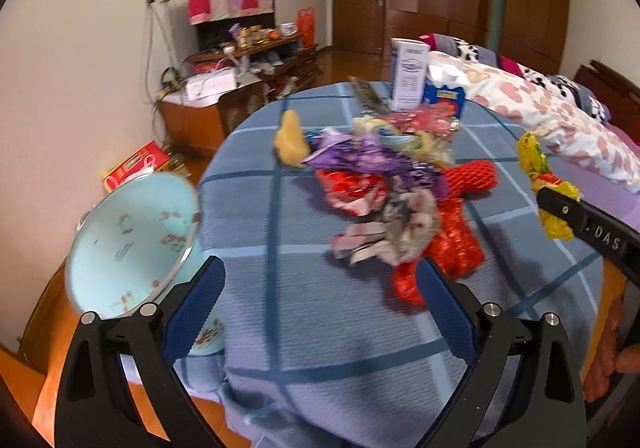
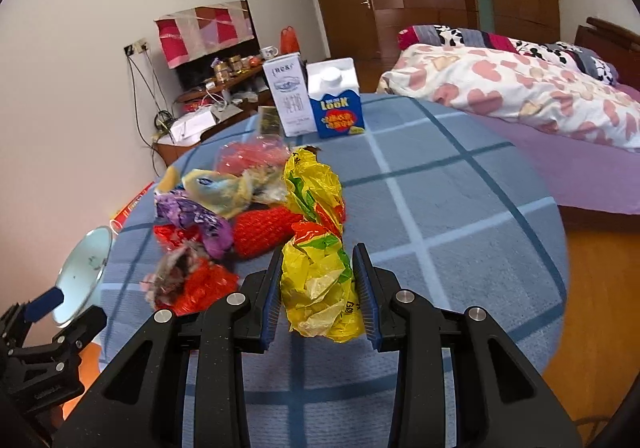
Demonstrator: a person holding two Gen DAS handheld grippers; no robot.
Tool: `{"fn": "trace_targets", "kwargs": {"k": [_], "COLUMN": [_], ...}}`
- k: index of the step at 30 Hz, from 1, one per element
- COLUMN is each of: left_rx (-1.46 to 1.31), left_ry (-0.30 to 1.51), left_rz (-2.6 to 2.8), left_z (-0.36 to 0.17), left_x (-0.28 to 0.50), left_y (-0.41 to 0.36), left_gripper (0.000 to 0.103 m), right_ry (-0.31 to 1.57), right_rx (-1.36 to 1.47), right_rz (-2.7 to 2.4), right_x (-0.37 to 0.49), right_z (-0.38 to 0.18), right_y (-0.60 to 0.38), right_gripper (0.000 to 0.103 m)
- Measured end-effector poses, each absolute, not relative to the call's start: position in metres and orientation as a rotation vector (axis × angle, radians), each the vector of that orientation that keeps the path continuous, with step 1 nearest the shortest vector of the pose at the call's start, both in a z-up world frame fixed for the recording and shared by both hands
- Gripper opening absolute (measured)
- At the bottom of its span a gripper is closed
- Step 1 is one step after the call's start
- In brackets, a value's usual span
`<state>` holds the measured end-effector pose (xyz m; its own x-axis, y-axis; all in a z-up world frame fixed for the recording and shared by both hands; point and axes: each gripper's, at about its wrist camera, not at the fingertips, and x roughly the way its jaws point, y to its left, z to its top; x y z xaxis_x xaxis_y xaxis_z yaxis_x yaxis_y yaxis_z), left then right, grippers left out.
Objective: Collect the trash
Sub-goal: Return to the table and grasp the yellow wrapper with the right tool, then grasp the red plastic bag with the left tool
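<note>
Right gripper [image 2: 318, 288] clamped on yellow wrapper [image 2: 316, 248], lifted off desk [image 2: 440, 208]. Left gripper [image 1: 320, 296] jaws spread, one finger inside pale bowl [image 1: 128, 240].

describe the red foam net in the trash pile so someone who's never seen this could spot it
Start at the round table with the blue checked cloth and find the wrapper pile left of centre. The red foam net sleeve lies at the pile's right edge, beside the yellow bag in the right gripper. Unlike the shiny crinkled red wrappers nearby, it is matte, tubular and mesh-textured.
</note>
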<state>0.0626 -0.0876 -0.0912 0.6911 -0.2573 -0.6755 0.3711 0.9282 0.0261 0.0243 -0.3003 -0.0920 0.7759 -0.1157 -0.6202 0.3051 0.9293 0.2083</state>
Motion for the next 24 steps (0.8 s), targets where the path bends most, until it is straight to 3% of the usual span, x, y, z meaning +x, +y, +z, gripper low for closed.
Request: {"fn": "trace_targets", "kwargs": {"k": [16,19,21,24], "left_rx": [0.127,0.138,0.129,0.136], "left_ry": [0.857,0.874,0.882,0.872], "left_rz": [-0.483,-0.495,-0.512,-0.53], "left_z": [-0.127,-0.136,-0.138,-0.139], "left_x": [0.071,0.072,0.074,0.075], "left_y": [-0.139,-0.15,-0.155,-0.16], "left_gripper": [0.069,0.06,0.044,0.03], "right_ry": [0.658,0.651,0.65,0.652], "right_rx": [0.322,0.319,0.315,0.317], "right_rz": [-0.253,-0.253,-0.255,-0.257], "right_x": [0.017,0.015,0.015,0.014], "right_z": [-0.103,-0.101,-0.1,-0.1], "right_y": [-0.311,-0.309,-0.309,-0.309], "right_gripper": [0.035,0.035,0.035,0.035]}}
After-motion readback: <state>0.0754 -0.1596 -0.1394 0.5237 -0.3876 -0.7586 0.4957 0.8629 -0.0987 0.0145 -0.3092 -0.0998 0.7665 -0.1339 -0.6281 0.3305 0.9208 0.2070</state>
